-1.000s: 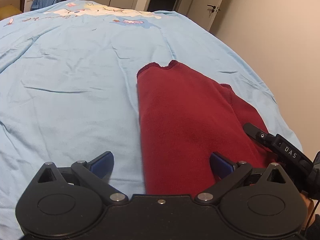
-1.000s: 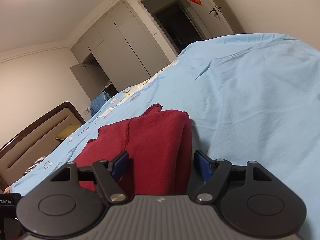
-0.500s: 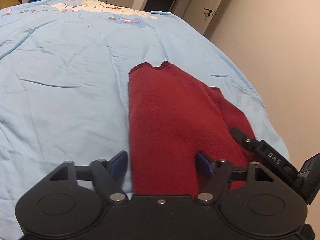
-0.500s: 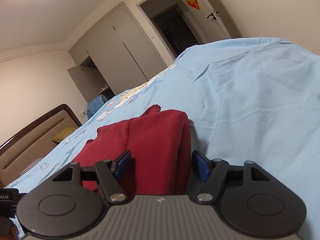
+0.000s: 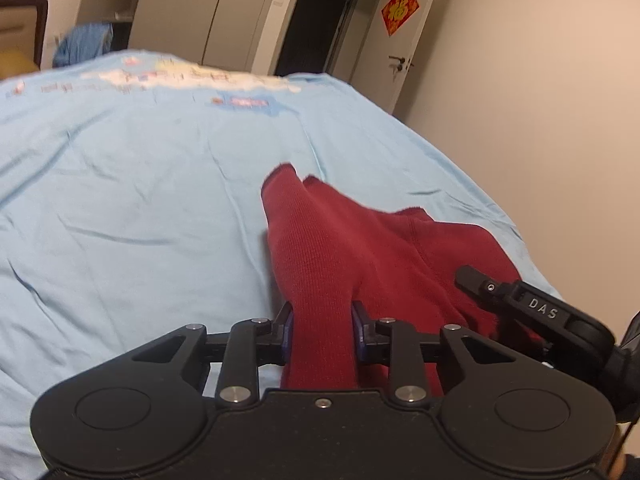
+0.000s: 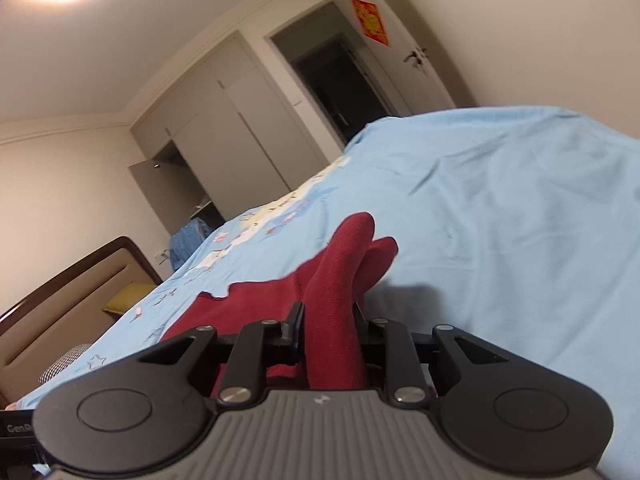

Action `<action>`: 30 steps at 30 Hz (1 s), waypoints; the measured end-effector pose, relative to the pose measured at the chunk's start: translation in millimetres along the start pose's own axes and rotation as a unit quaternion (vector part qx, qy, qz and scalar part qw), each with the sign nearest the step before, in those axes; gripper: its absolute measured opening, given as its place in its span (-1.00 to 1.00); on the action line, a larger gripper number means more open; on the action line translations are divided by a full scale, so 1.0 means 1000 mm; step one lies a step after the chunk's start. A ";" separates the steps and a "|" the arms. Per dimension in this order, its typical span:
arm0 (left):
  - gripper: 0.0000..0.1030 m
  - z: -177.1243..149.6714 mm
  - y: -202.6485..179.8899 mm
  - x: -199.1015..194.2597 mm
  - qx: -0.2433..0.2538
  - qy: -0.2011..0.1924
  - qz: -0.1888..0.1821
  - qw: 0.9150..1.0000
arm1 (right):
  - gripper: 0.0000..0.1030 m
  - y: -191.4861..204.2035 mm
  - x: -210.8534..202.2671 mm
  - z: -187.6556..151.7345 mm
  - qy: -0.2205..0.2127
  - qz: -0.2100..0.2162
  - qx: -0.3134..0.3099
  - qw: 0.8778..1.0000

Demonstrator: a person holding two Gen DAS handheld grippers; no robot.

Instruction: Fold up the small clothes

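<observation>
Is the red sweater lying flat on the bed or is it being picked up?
Being picked up. Both hand-held grippers, left and right, are shut on the red sweater, bunching its near edge into ridges; its far part lies on the blue bedsheet.

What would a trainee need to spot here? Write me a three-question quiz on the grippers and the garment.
1. True or false: the left gripper is shut on the red garment.
2. What does the right gripper hold? A) a pillow B) a bunched fold of the red garment C) nothing
3. Fill in: the garment lies on a light ____ bedsheet.

Key: 1 true. 2 B. 3 blue.
</observation>
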State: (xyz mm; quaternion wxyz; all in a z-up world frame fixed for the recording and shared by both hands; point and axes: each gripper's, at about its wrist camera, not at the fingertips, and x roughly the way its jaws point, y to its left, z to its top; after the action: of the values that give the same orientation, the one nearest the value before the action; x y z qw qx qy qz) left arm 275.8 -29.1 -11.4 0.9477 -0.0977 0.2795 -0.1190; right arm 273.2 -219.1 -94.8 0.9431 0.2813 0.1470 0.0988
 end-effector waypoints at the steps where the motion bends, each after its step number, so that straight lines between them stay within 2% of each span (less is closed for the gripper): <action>1: -0.44 0.002 0.000 -0.004 0.005 -0.009 0.007 1.000 | -0.55 0.006 0.001 0.001 0.000 0.005 -0.009 1.000; 6: -0.45 0.011 0.011 -0.020 0.009 -0.047 0.040 0.998 | -0.56 0.038 0.016 0.001 -0.002 0.032 -0.047 0.998; 12: -0.45 0.027 0.031 -0.026 0.005 -0.082 0.087 0.993 | -0.56 0.080 0.056 0.009 0.010 0.069 -0.086 0.994; 21: -0.45 0.070 0.085 0.013 -0.006 -0.109 0.118 0.987 | -0.56 0.138 0.139 0.024 0.020 0.099 -0.139 0.985; 26: -0.45 0.066 0.104 0.034 -0.019 -0.097 0.135 0.986 | -0.57 0.139 0.178 0.008 0.055 0.094 -0.139 0.984; 30: -0.40 0.052 0.118 0.047 -0.045 -0.077 0.142 0.986 | -0.56 0.128 0.189 -0.011 0.070 0.076 -0.139 0.985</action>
State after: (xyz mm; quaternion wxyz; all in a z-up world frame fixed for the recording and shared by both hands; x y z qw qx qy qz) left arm 362.6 76.2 -21.9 0.9683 -0.1082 0.2219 0.0375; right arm 433.4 -57.5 -73.5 0.9503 0.1499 0.1753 0.2091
